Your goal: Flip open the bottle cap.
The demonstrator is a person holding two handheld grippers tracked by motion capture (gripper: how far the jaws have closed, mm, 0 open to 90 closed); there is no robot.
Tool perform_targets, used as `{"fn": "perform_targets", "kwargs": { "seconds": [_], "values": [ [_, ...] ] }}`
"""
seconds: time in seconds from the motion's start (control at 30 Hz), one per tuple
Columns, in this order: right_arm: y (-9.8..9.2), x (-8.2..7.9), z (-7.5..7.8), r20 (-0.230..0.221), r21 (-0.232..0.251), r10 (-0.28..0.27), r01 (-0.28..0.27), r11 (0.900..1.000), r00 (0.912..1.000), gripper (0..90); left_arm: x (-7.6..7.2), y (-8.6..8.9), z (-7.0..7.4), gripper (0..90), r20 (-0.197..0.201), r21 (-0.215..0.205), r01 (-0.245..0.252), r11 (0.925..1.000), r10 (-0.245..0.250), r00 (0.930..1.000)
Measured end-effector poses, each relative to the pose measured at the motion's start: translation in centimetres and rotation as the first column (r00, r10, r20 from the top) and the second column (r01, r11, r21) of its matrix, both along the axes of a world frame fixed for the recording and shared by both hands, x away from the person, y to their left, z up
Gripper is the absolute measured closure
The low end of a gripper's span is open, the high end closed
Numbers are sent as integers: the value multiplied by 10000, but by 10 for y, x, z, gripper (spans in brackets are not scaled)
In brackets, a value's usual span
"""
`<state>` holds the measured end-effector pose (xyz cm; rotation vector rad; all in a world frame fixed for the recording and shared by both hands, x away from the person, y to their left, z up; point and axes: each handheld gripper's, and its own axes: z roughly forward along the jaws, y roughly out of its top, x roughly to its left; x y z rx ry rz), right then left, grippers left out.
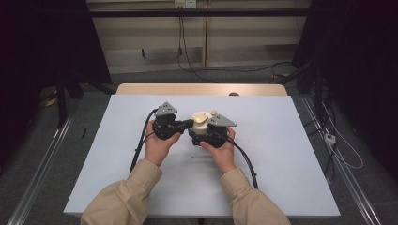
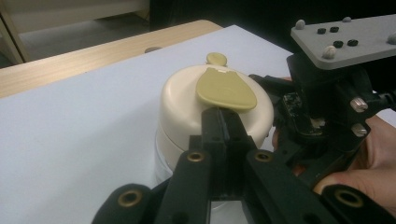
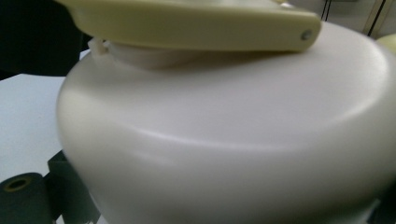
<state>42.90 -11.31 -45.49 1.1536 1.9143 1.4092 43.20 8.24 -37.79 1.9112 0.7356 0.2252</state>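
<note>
Sleeved forearms steady both tools at a cream jar (image 1: 201, 124): left gripper (image 2: 223, 122) pinched on its olive lid tab (image 2: 226, 88), right gripper (image 1: 210, 136) apparently clamping the jar's body, next likely levering the tab upward.

The pale blue-white sheet covering the counter (image 1: 281, 154) lay bare on all sides of the grouped hands, leaving open passage left, right and toward the far wooden edge. At centre, the cream round plastic container with a yellow-green flip tab (image 1: 201, 123) stood between the left claw (image 1: 187, 123) and right claw (image 1: 202, 136), blocking any direct path between them.
</note>
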Motion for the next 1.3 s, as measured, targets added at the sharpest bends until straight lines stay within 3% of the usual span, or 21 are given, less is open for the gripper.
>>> {"fn": "perform_targets", "kwargs": {
  "seconds": [1.3],
  "values": [
    [0, 0, 0, 12, -68, 48, -48, 10000, 10000, 57, 5, -11, 11, 900, 235, -55, 23, 10000, -21, 9997]
  ]
}}
